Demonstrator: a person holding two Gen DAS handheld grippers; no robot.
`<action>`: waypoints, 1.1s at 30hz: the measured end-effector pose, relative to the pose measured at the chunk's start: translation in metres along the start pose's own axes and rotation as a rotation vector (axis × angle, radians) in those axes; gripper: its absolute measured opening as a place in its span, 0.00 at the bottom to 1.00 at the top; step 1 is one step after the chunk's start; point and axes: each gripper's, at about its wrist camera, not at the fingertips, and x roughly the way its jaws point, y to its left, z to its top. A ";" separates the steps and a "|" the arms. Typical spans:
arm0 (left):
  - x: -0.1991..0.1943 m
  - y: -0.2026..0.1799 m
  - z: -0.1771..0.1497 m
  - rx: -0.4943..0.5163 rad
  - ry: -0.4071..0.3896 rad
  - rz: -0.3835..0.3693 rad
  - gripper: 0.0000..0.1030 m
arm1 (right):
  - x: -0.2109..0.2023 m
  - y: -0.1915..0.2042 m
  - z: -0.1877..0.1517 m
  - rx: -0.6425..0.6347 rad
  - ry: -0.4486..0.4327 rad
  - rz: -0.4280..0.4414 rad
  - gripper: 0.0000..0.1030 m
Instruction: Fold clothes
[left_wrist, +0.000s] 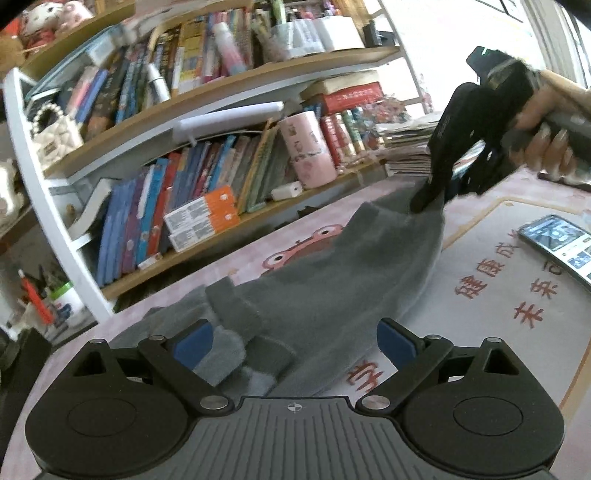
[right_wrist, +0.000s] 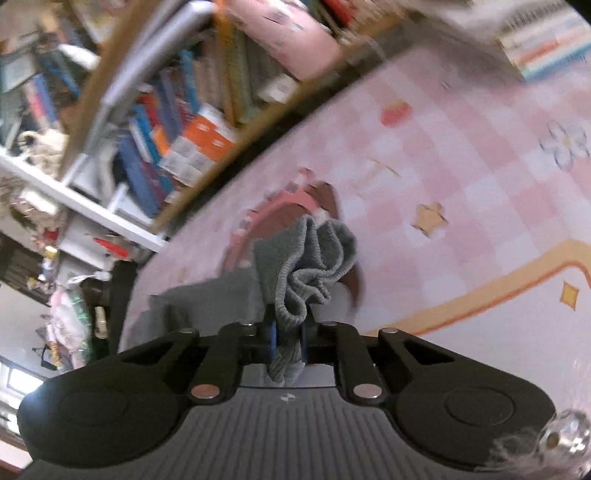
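Biggest risk I can see: the right gripper (right_wrist: 287, 332) is only pinching a bunched ruffle of the grey garment (left_wrist: 332, 280), near an edge by the look of it. If the person pulls harder or swings it over fast, that little wad could slide out from between the pads and the lifted corner would flop back onto the mat (left_wrist: 480, 258) in a crumple. Also the near end isn't pinned by anything, so a sideways tug would probably just drag the whole thing across the mat instead of making a crease

Near to far in the left view: the left gripper (left_wrist: 295, 347) is spread wide, blue pads (left_wrist: 397, 345) well apart and gripping nothing. The garment's near end, with ribbed lighter patches, lies on the mat right between and under those fingers. From there the cloth runs away across the mat and rises to a peak where the right gripper holds it, fingers pressed together on the cloth

There's a phone (left_wrist: 557, 243) on the mat to the right, near the cloth's edge, so a wide swing could clip it. Bookshelf (left_wrist: 221, 110) sits behind
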 end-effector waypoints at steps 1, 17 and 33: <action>-0.002 0.003 -0.002 -0.009 -0.004 0.007 0.94 | -0.004 0.009 0.000 -0.018 -0.013 0.014 0.10; -0.078 0.106 -0.040 -0.261 -0.208 0.099 0.94 | 0.041 0.233 -0.040 -0.383 -0.019 0.243 0.10; -0.101 0.199 -0.097 -0.607 -0.173 0.056 0.95 | 0.147 0.254 -0.114 -0.311 0.299 0.418 0.49</action>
